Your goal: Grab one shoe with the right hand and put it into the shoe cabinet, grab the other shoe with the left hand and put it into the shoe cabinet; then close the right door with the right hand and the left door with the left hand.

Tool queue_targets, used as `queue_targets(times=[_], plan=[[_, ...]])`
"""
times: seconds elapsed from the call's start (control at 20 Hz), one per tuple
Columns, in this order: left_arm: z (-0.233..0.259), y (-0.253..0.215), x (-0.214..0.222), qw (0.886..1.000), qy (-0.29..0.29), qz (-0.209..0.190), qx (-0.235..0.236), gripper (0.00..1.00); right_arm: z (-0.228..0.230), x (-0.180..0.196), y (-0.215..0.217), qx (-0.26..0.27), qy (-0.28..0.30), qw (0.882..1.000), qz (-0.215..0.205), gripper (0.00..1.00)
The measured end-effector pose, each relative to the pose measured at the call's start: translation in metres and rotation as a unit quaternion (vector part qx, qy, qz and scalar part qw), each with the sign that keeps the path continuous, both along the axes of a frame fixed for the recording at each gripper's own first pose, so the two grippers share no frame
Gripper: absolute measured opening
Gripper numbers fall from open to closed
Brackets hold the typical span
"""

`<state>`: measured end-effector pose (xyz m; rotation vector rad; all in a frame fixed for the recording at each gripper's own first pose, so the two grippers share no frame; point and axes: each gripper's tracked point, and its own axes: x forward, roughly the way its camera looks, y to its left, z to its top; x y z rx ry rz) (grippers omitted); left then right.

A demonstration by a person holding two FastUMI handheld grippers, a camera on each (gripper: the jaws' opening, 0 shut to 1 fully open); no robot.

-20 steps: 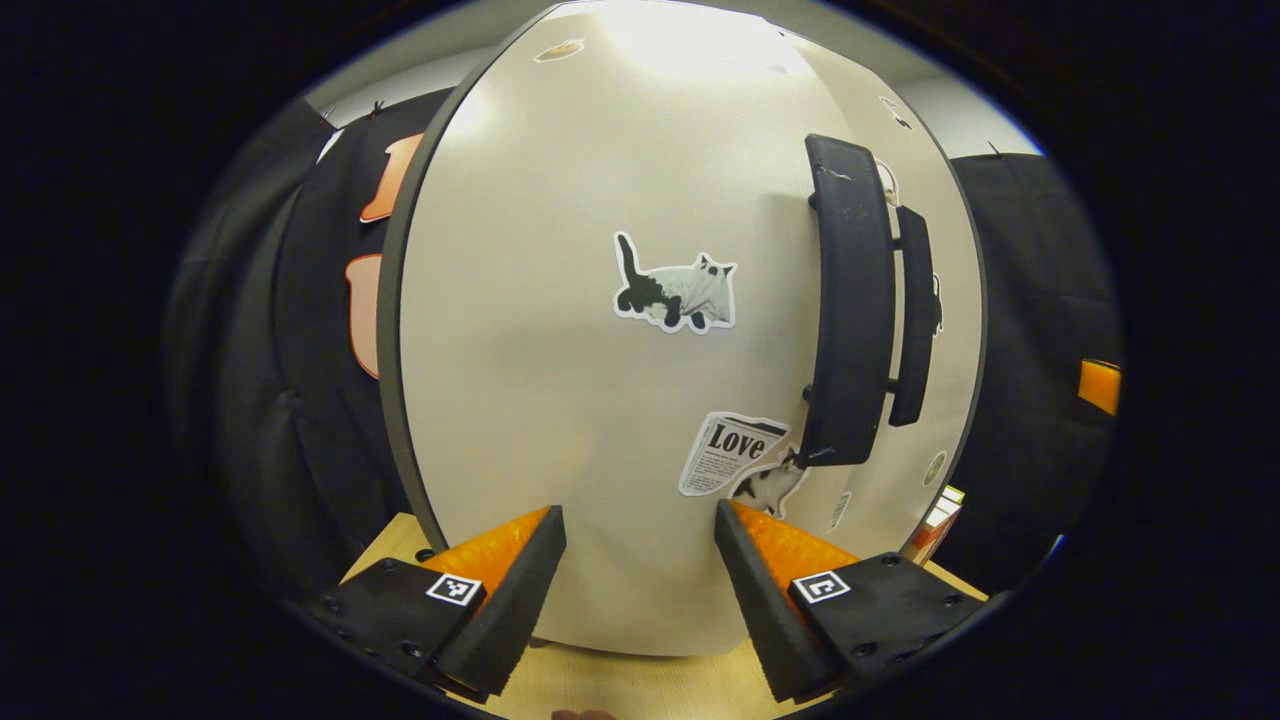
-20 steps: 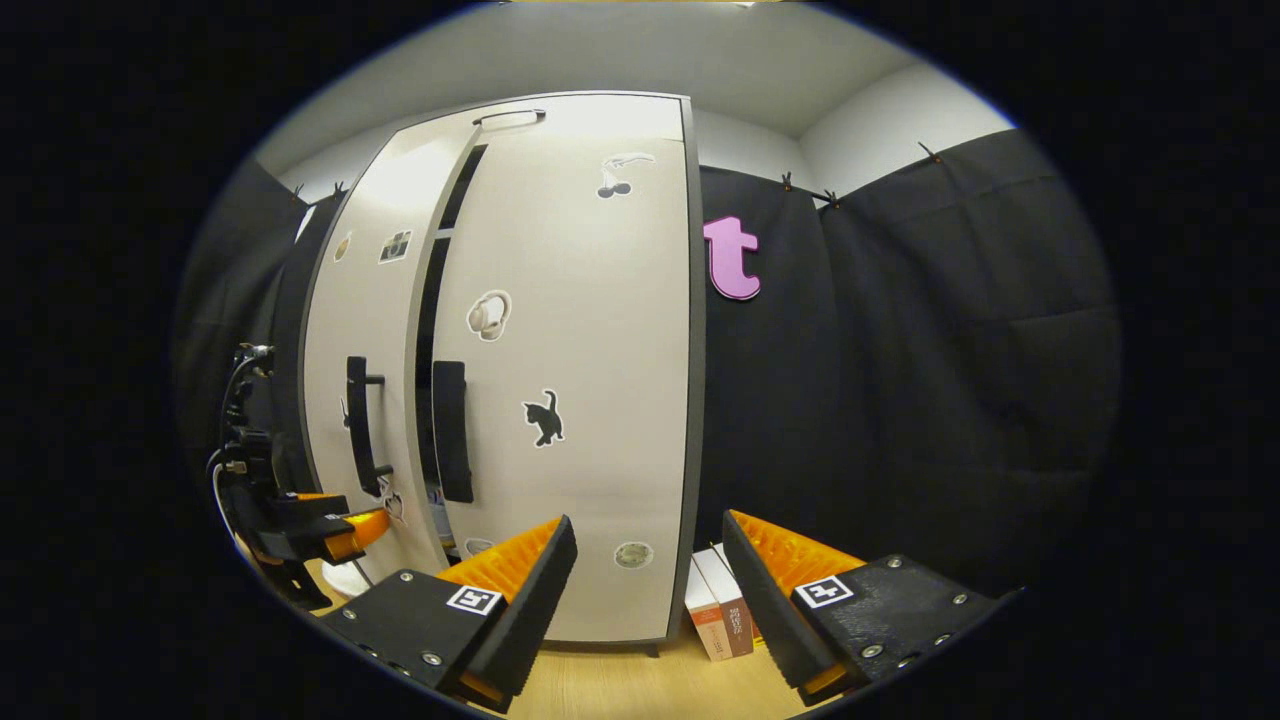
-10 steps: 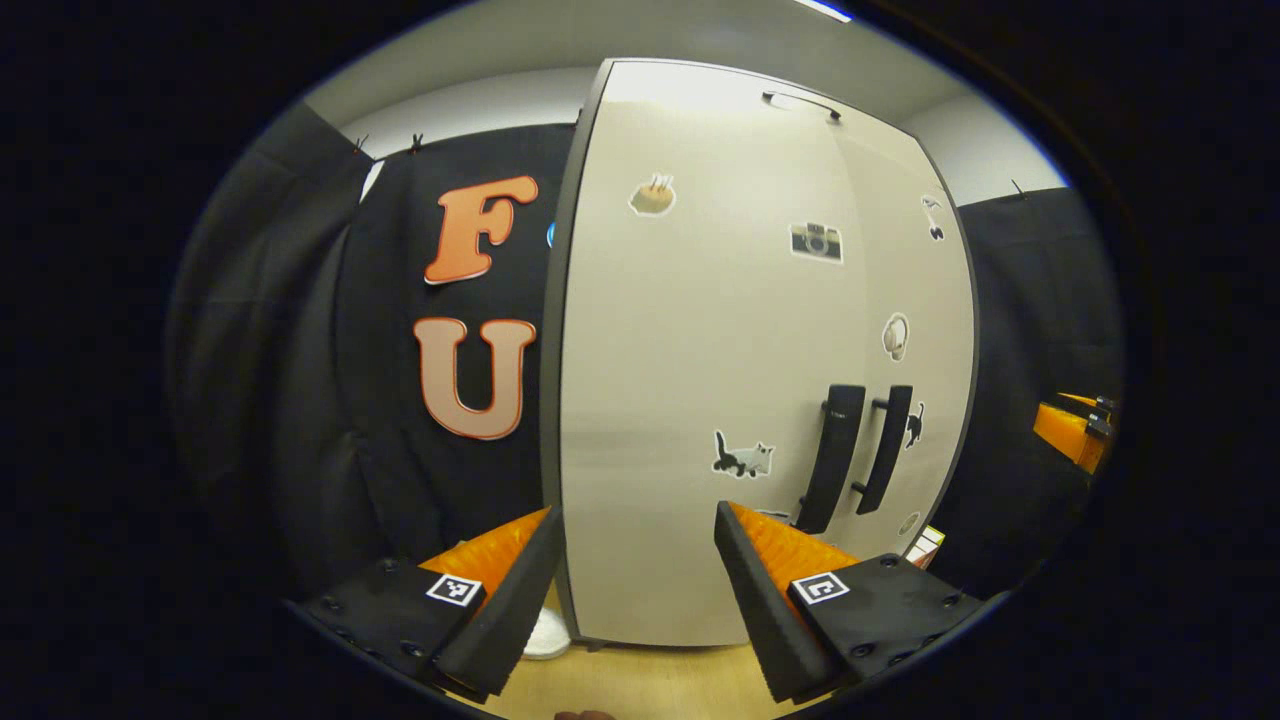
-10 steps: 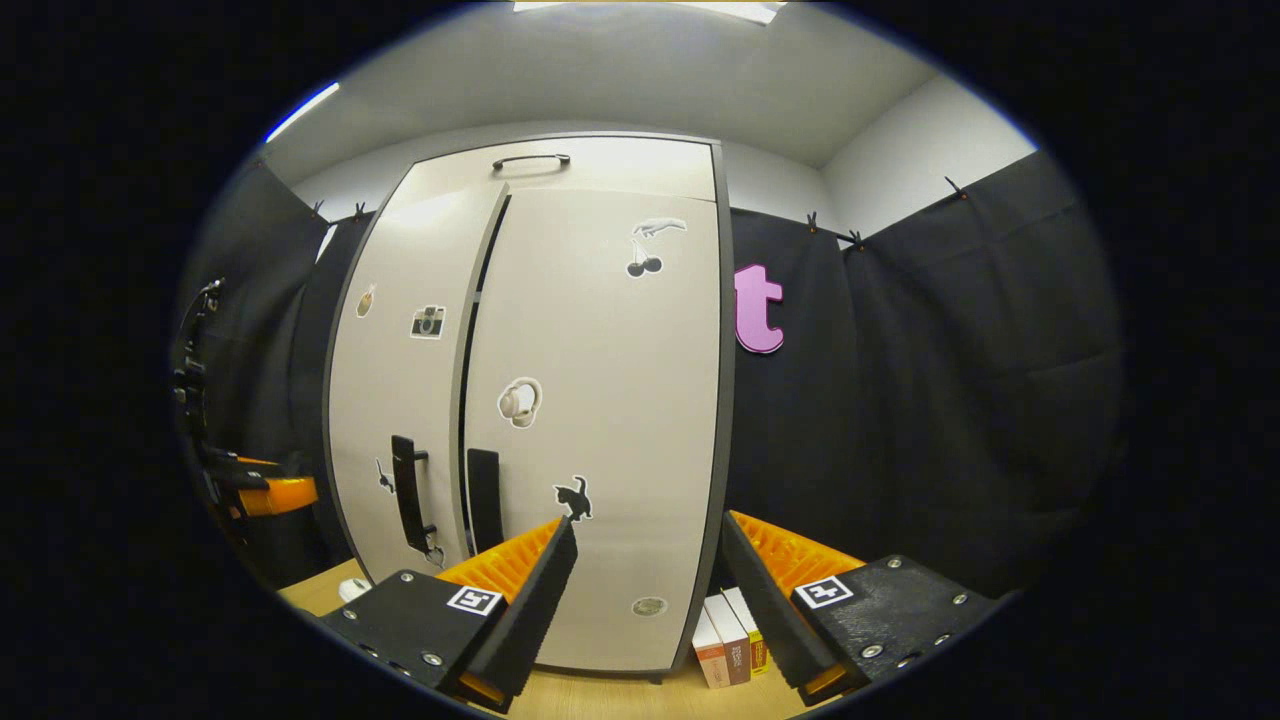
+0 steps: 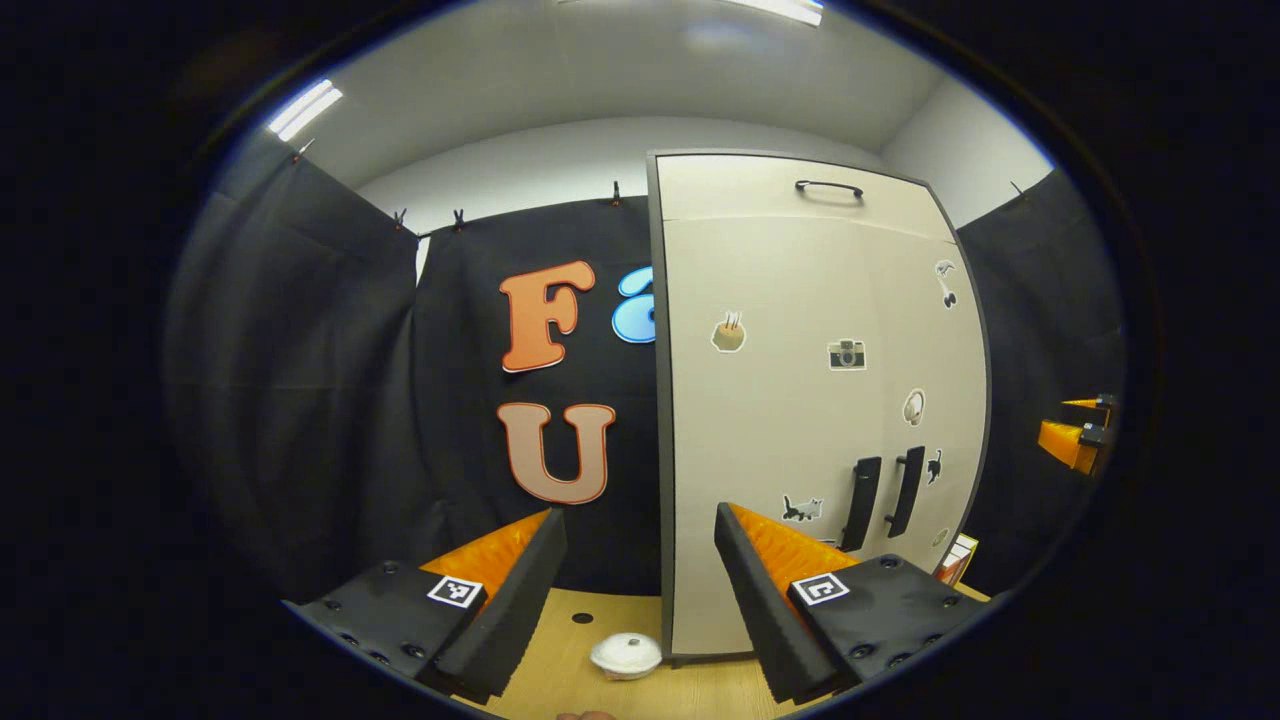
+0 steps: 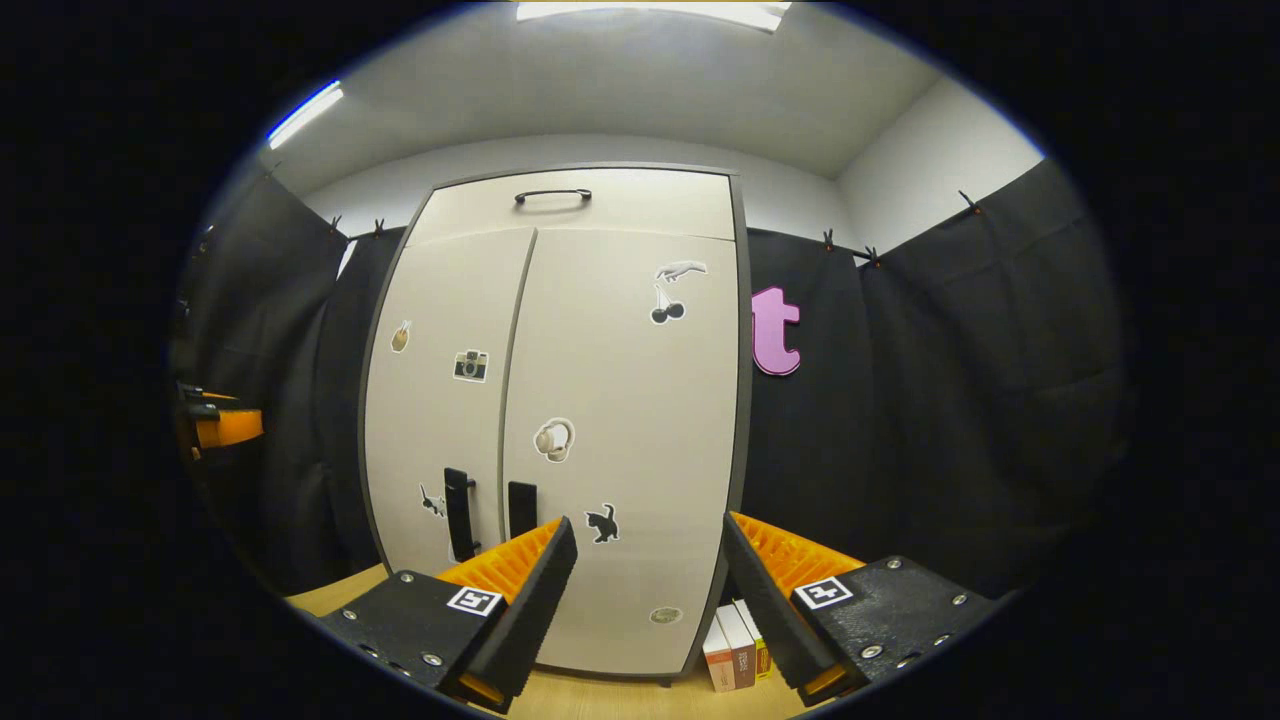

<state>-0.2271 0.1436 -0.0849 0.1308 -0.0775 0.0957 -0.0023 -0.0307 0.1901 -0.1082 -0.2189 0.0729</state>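
The shoe cabinet (image 6: pixel 560 430) stands on the counter (image 6: pixel 640 698) ahead of the right gripper (image 6: pixel 645 590), with the left door (image 6: pixel 440 400) and the right door (image 6: pixel 625 440) both shut flush, so what lies inside cannot be told. The two dark handles (image 6: pixel 490 512) sit side by side just beyond its left finger. The right gripper's fingers are spread apart and hold nothing.

In the left gripper view the left gripper (image 5: pixel 640 585) likewise has its fingers apart and empty; the cabinet rises beyond its right finger, and a small white round object (image 5: pixel 626 655) lies on the counter between the fingers.

A second ago the left door filled the left gripper view from close up and a dark gap showed between the doors; now the gap is gone and both grippers have drawn well back.

A few books (image 6: pixel 735 655) stand against the cabinet's side, just inside the right gripper's right finger. Nothing stands between the fingers and the cabinet.
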Motion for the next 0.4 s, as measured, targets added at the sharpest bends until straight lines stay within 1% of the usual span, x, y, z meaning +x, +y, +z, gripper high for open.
queue_targets(times=[0.1,0.15,0.2,0.25,0.35,0.4], plan=[[0.005,0.01,-0.005,1.0,-0.006,0.0,-0.014,0.95,-0.001,0.0,-0.001,-0.001,0.002,1.0,0.0,0.91],[0.006,0.021,-0.006,1.0,-0.008,0.013,-0.01,0.94,-0.001,-0.001,-0.001,-0.001,0.003,1.0,-0.001,0.91],[0.01,0.031,-0.008,1.0,-0.009,0.026,-0.003,0.96,-0.003,-0.001,0.0,-0.001,0.004,1.0,0.0,0.91],[0.01,0.036,-0.012,0.999,-0.01,0.035,-0.001,0.96,-0.004,-0.003,0.0,-0.001,0.006,1.0,0.0,0.91],[0.009,0.038,-0.014,0.999,-0.01,0.033,-0.009,0.96,-0.007,-0.006,0.0,-0.005,0.007,1.0,-0.001,0.9],[0.009,0.04,-0.014,0.999,-0.01,0.032,-0.011,0.94,-0.008,-0.008,0.0,-0.005,0.006,1.0,-0.001,0.91]])
